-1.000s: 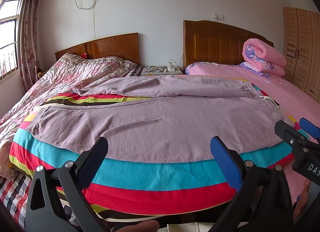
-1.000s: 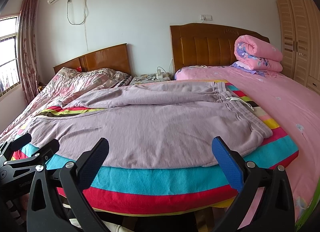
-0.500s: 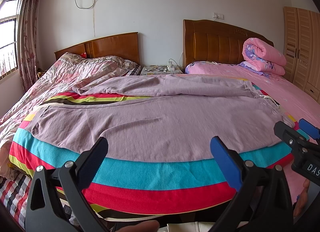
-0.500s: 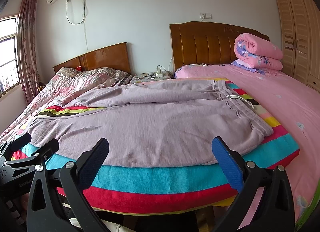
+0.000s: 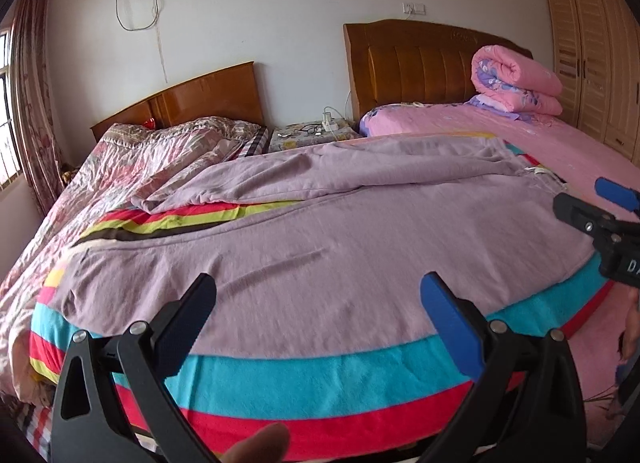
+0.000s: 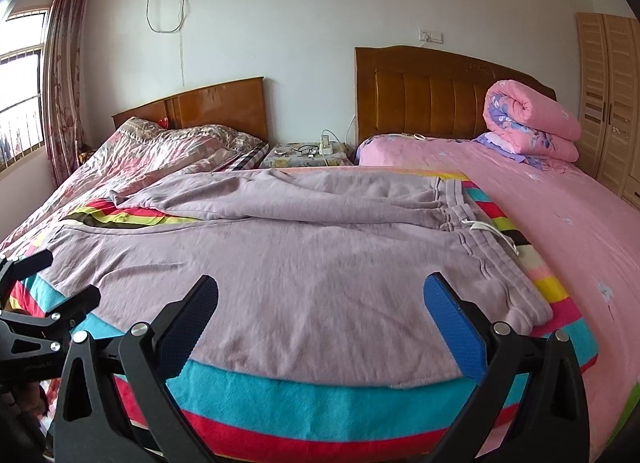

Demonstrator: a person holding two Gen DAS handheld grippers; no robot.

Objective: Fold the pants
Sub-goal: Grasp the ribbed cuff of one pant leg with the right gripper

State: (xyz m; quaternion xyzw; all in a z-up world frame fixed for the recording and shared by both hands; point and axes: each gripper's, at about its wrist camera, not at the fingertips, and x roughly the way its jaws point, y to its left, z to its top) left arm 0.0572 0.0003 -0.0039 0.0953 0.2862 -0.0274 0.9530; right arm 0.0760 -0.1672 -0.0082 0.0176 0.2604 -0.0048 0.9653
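Note:
Mauve sweatpants [image 5: 320, 247] lie spread flat on a striped blanket [image 5: 320, 379], waistband to the right, legs to the left, far leg rumpled. They also show in the right wrist view [image 6: 312, 263], with the drawstring waistband [image 6: 484, 231] at right. My left gripper [image 5: 316, 315] is open and empty, just above the pants' near edge. My right gripper [image 6: 320, 315] is open and empty, near the waist end. Each gripper shows in the other's view: the right one [image 5: 600, 207], the left one [image 6: 40, 287].
The striped blanket [image 6: 320, 395] bridges two beds with wooden headboards [image 6: 440, 95]. A rolled pink quilt [image 6: 532, 123] sits at the back right. A nightstand [image 6: 308, 153] with cables stands between the beds. A wardrobe [image 6: 612, 103] is at far right, a window [image 6: 20, 83] at left.
Both grippers have moved forward and lower toward the pants' near edge; the left view has swung a little. Both stay open. The pants have not moved.

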